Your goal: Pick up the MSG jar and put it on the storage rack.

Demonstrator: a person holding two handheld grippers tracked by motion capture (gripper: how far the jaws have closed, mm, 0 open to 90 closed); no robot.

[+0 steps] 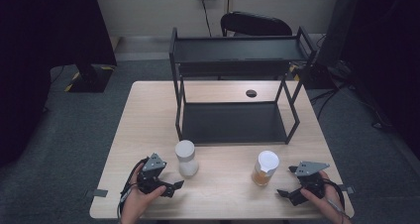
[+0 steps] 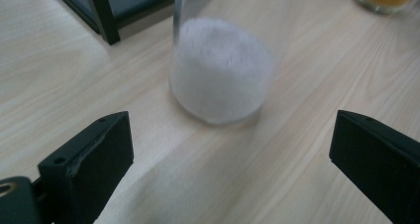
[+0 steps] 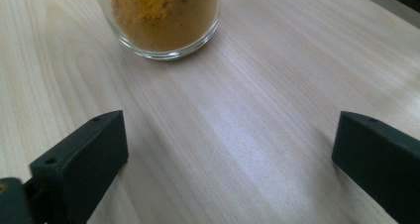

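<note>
A glass jar of white powder (image 1: 186, 158) with a white lid stands on the wooden table (image 1: 148, 115), left of centre near the front. My left gripper (image 1: 174, 188) sits just in front and to the left of it, open and holding nothing. In the left gripper view the white jar (image 2: 220, 70) stands a little beyond my left gripper (image 2: 233, 122), between the spread jaws' line. A jar of orange powder (image 1: 265, 168) with a white lid stands to the right. My right gripper (image 1: 286, 182) is open beside it. In the right gripper view the orange jar (image 3: 163, 16) stands ahead and to the left of my right gripper (image 3: 230, 117).
A black two-tier metal rack (image 1: 235, 85) stands on the back half of the table, its lower shelf (image 1: 233, 122) bare. A round cable hole (image 1: 251, 93) lies behind it. A dark chair (image 1: 255, 23) stands beyond the table. Bare wood lies between the jars.
</note>
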